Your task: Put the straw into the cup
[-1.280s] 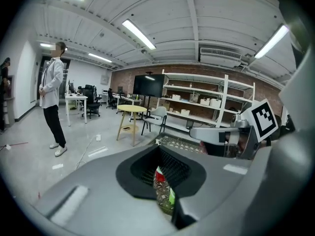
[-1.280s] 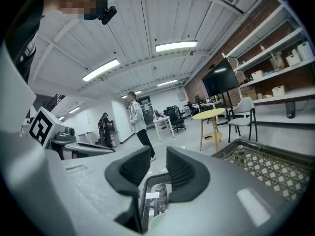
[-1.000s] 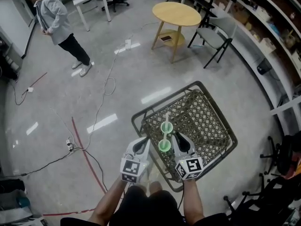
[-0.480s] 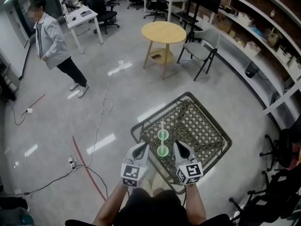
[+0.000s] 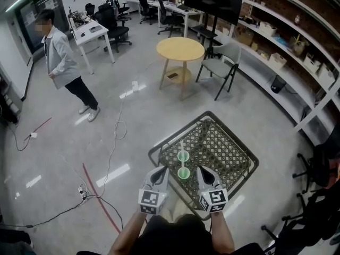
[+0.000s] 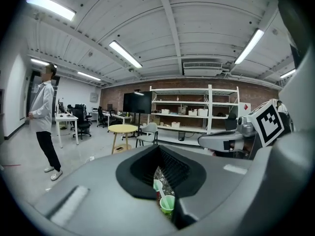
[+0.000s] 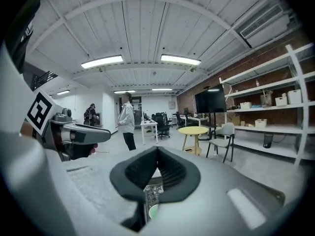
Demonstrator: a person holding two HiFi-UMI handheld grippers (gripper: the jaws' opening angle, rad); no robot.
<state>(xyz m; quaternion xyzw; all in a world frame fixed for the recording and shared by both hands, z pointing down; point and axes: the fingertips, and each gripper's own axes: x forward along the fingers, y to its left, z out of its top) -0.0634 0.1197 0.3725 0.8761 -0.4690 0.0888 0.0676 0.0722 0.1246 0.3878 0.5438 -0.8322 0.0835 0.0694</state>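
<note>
Spreading grey office floor [image 5: 106,142] under a dark mesh counter [image 5: 228,153]. Holding a white straw [image 5: 181,144] in the far green cup [image 5: 183,155], just behind the near green cup [image 5: 184,173]. Flanking the near cup, clear of the straw: left claw [image 5: 162,170] closed, right claw [image 5: 201,170] just closing shut, gripping nothing.

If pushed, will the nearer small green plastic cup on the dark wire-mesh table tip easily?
Probably light: the small green plastic cup looks thin. It may well tip or skid, since the dark wire-mesh table gives uneven footing.
</note>
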